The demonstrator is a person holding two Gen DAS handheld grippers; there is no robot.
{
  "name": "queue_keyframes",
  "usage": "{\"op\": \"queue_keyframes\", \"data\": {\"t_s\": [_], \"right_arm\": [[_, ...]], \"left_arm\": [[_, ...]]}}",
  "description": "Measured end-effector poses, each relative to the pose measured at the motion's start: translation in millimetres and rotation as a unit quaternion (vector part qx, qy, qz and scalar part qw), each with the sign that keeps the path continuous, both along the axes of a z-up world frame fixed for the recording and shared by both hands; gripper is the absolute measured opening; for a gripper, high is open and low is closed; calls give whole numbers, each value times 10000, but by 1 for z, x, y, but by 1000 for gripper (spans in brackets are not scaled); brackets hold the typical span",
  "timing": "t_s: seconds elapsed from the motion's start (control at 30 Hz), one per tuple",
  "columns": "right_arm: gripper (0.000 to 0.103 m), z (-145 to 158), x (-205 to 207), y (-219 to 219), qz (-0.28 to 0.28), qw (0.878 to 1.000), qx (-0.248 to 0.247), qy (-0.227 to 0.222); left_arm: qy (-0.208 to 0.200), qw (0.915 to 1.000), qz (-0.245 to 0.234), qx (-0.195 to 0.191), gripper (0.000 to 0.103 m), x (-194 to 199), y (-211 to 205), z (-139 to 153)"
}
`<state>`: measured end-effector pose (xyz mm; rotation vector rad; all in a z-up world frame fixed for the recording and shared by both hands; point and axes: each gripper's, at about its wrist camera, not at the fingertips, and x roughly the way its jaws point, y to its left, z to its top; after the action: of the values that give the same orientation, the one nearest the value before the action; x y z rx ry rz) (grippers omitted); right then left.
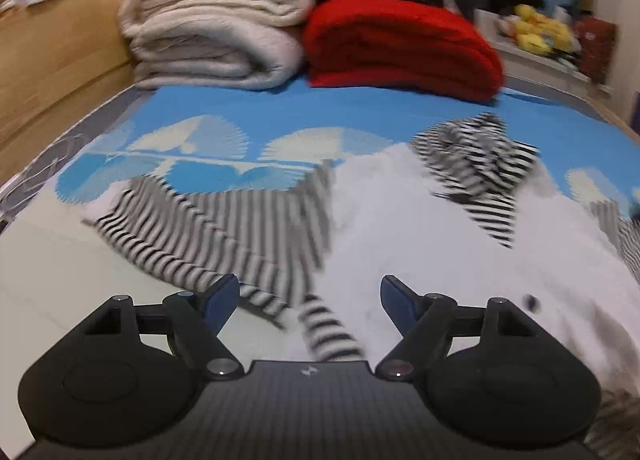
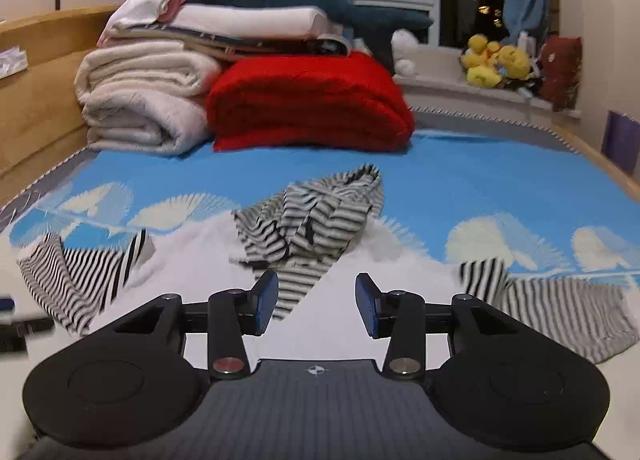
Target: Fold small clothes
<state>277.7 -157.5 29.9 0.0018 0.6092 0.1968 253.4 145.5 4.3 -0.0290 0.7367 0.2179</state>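
1. Striped-sleeved white top [image 2: 304, 324] lies spread flat on the bed, chest up, its hood [image 2: 316, 220] bunched in a heap at the neck end, toward the stacked bedding. Laid out like this, it looks ready for the first fold rather than partway through one.
2. Its left sleeve [image 1: 208, 232] runs out to the side over the blue sheet [image 2: 460, 180], and the right sleeve [image 2: 560, 312] lies out the other way. Both sit away from the body, so each is probably meant to be brought inward.
3. The left gripper [image 1: 308, 302] hangs just above the cuff end of the left sleeve with its fingers wide apart and nothing between them. That view is blurred, so whether a pad touches the cloth cannot be told.
4. The right gripper [image 2: 316, 306] sits over the white chest below the hood, fingers also spread and empty, with the right sleeve off to its side.
5. Further back, a folded red blanket [image 2: 312, 100] and a cream blanket [image 2: 140, 100] are stacked against the wooden headboard [image 2: 40, 72], with more folded laundry on top, leaving the middle of the bed free as a working surface.
6. Yellow soft toys [image 2: 496, 60] rest on the window ledge, well apart from the work.
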Motion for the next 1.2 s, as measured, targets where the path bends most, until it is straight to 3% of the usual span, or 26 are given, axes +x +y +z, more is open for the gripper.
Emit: {"op": "queue_keyframes", "data": {"t_s": [0.03, 0.17, 0.4, 0.5, 0.57, 0.6, 0.77, 0.93, 1.0, 1.03, 1.07, 1.1, 1.2], "right_arm": [[44, -5, 6, 0, -28, 9997, -36, 245], [44, -8, 20, -2, -39, 9991, 186, 382], [41, -32, 36, -21, -290, 9967, 164, 739], [29, -40, 41, -34, -428, 9952, 116, 869], [9, -44, 43, -40, -482, 9946, 63, 917], [5, -46, 44, -42, -490, 9945, 37, 922], [0, -53, 48, -50, -537, 9940, -79, 953], [0, -61, 53, -52, -532, 9926, -161, 1083], [0, -65, 54, -52, -543, 9918, -196, 1143], [0, -66, 55, -53, -555, 9913, -201, 1176], [0, -68, 56, -53, -577, 9909, -195, 1204], [0, -68, 56, -54, -598, 9905, -189, 1224], [0, -68, 57, -56, -679, 9896, -161, 1262]], "left_arm": [[16, 9999, 95, -76, 82, 7, 9, -3], [170, 9985, 487, -207, 81, 38, 52, -17], [-51, 9856, 1685, -155, 65, 70, 142, -35], [-120, 9779, 2078, -177, 58, 81, 176, -45], [-195, 9728, 2296, -241, 56, 86, 197, -51], [-268, 9692, 2430, -295, 55, 87, 208, -54], [-494, 9546, 2891, -533, 55, 97, 240, -65], [-329, 9465, 3183, -423, 55, 109, 257, -79], [-233, 9414, 3314, -576, 54, 109, 265, -87], [-212, 9403, 3331, -668, 48, 108, 268, -90], [-226, 9409, 3318, -640, 36, 108, 267, -90], [-210, 9450, 3197, -648, 4, 109, 266, -87], [-477, 9491, 2998, -846, 4, 106, 255, -63]]}}
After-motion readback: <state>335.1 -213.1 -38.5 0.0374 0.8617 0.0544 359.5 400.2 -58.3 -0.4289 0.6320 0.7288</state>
